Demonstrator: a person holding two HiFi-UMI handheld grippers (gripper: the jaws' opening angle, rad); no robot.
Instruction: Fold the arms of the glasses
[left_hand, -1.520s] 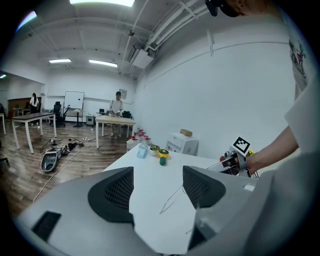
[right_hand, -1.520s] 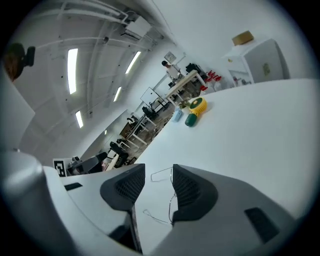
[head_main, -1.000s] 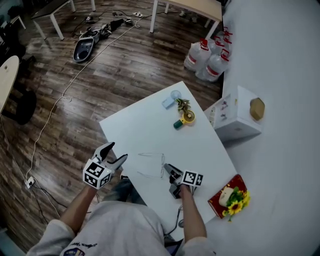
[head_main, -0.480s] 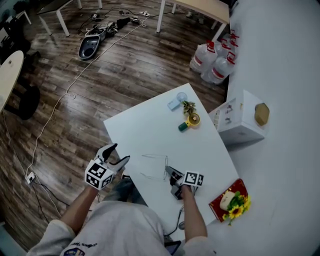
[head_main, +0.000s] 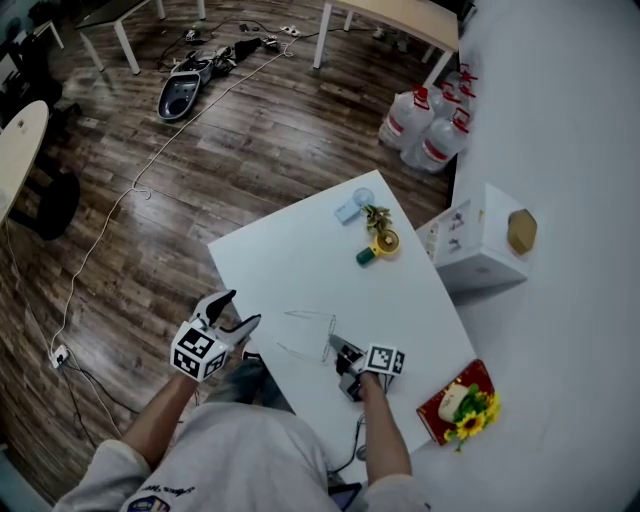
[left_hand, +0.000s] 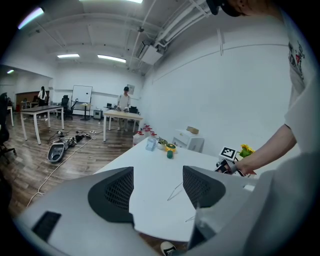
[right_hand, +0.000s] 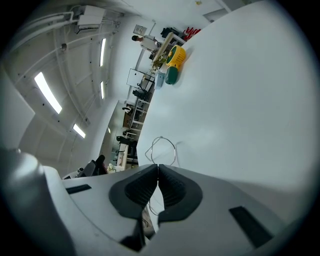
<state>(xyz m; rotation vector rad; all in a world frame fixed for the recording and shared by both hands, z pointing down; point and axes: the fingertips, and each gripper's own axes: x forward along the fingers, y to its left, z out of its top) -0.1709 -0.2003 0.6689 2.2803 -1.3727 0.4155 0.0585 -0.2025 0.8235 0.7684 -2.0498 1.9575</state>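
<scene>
A pair of thin wire-framed glasses (head_main: 308, 334) lies near the front of the white table (head_main: 300, 260), both arms unfolded and pointing left. My right gripper (head_main: 337, 347) is at the frame's right end. Its jaws have just been closing, and in the right gripper view they are shut on the thin wire rim of the glasses (right_hand: 163, 148). My left gripper (head_main: 233, 312) hovers open off the table's left edge, with nothing between its fingers. In the left gripper view the glasses (left_hand: 175, 190) lie beyond the jaws, apart from them.
A yellow and green toy with a plant (head_main: 374, 240) and a pale blue item (head_main: 352, 206) stand at the table's far corner. A white box (head_main: 470, 245) and a red box with flowers (head_main: 456, 400) are on the right. Water bottles (head_main: 425, 130) stand on the wooden floor.
The right gripper's jaws have come together on the glasses frame, and the glasses have shifted slightly. The left gripper has stayed where it was.
</scene>
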